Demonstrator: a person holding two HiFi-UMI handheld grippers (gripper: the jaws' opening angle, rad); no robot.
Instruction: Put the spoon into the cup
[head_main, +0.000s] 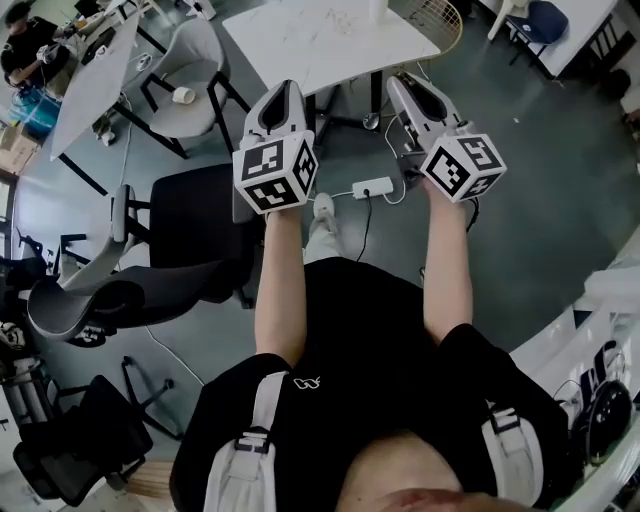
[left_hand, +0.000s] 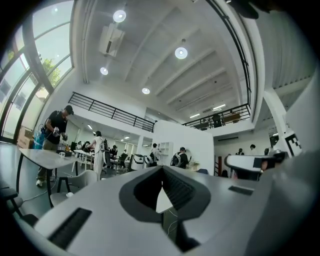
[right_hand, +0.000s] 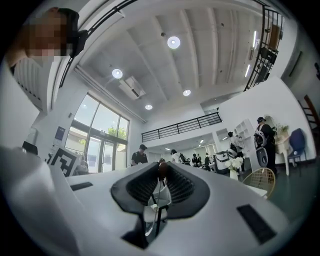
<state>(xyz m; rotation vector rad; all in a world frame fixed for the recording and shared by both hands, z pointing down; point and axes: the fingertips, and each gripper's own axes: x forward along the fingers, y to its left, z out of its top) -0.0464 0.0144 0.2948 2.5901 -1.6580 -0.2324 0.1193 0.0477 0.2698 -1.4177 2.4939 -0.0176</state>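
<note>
The person wears a black short-sleeved T-shirt (head_main: 370, 340) with a small white logo (head_main: 305, 383) and pale grey shoulder straps (head_main: 255, 430). The left hand-held gripper (head_main: 283, 92) and right hand-held gripper (head_main: 402, 86) are pale grey shells, each with a black-and-white marker cube (head_main: 275, 172).

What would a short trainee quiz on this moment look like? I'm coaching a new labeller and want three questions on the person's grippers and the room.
1. True or false: the jaws of the left gripper stand wide apart.
2. Multiple choice: in the head view, the left gripper points toward
A. a white table
B. a sink
C. a fridge
3. Short answer: what white thing with a cord lies on the floor near the table's foot?

Key
1. False: in the left gripper view the jaws meet at the tips, with nothing between them.
2. A
3. A power strip
</note>
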